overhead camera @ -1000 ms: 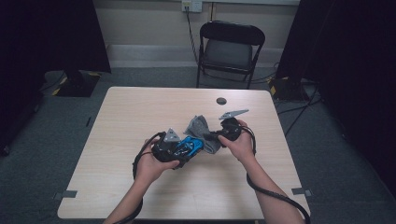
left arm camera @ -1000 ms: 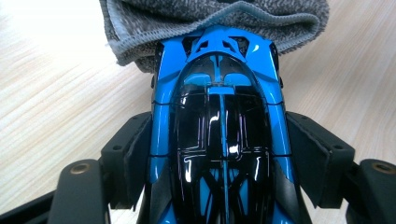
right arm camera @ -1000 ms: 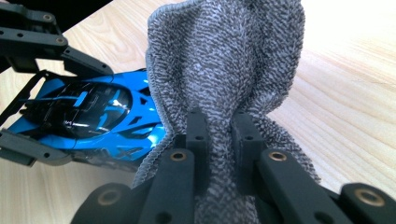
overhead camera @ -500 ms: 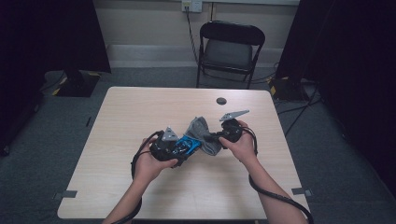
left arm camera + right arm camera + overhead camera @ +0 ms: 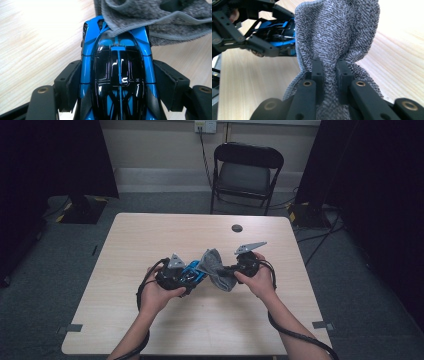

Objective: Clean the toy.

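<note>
Toy car [image 5: 117, 75] — a glossy blue-and-black one — sits clamped by its flanks in the left gripper [image 5: 192, 276], held just above the near middle of the table [image 5: 150, 235]. In the left gripper view the two black jaws press flat against the car's sides, so its long axis runs straight out along the gripper, one end pointing away toward the far side of that picture. From the high view that same axis points rightward across the table, straight at the other hand.

Grey cloth [image 5: 337, 37] is bunched and pinched tight in the right gripper [image 5: 329, 68], the jaws squeezed nearly together on a fold with the rest of the towel fanning out beyond them. Its free edge already drapes over the car's outer end (you can see the hem lying across the blue bodywork in the left gripper view), so the two are touching there.

What the wiping seems to turn on is this line-up — car to the left, cloth to the right, both on one axis, tip to tip. A stroke along the roof would have to travel leftward, toward the left hand [image 5: 157, 295]; the right hand [image 5: 260, 280] is the one placed to make it.
</note>
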{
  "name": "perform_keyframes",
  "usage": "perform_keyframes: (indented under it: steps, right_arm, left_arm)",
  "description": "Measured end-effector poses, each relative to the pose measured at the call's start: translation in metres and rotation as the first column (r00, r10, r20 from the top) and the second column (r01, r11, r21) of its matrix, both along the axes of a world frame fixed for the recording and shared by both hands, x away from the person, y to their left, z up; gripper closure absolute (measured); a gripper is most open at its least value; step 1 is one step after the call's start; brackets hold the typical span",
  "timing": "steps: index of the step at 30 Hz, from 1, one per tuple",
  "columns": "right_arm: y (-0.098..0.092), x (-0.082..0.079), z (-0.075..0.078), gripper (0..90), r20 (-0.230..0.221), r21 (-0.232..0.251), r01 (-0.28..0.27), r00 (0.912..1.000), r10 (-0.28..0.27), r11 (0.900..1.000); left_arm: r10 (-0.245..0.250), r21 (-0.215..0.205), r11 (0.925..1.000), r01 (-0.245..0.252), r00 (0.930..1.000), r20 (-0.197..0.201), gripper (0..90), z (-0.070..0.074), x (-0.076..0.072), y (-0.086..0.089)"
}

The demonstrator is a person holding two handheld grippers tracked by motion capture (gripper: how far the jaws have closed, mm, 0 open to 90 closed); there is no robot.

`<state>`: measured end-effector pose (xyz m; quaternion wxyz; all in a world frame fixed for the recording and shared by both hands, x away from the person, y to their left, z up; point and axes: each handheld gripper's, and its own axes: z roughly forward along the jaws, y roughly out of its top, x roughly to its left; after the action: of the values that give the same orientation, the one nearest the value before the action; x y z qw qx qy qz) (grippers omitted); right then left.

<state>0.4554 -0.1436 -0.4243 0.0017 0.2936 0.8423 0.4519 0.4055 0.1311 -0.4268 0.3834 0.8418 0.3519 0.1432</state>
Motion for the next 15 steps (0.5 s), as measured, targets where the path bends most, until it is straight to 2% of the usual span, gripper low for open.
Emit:
perform_keyframes:
  steps: [15]
  right_arm:
    - [0.004,-0.016,-0.006,80.4,-0.007,0.029,-0.056,0.9984,0.056,0.998]
  left_arm:
    - [0.037,0.001,0.9993,-0.037,0.9993,0.008,28.2,-0.003,0.004,0.009]
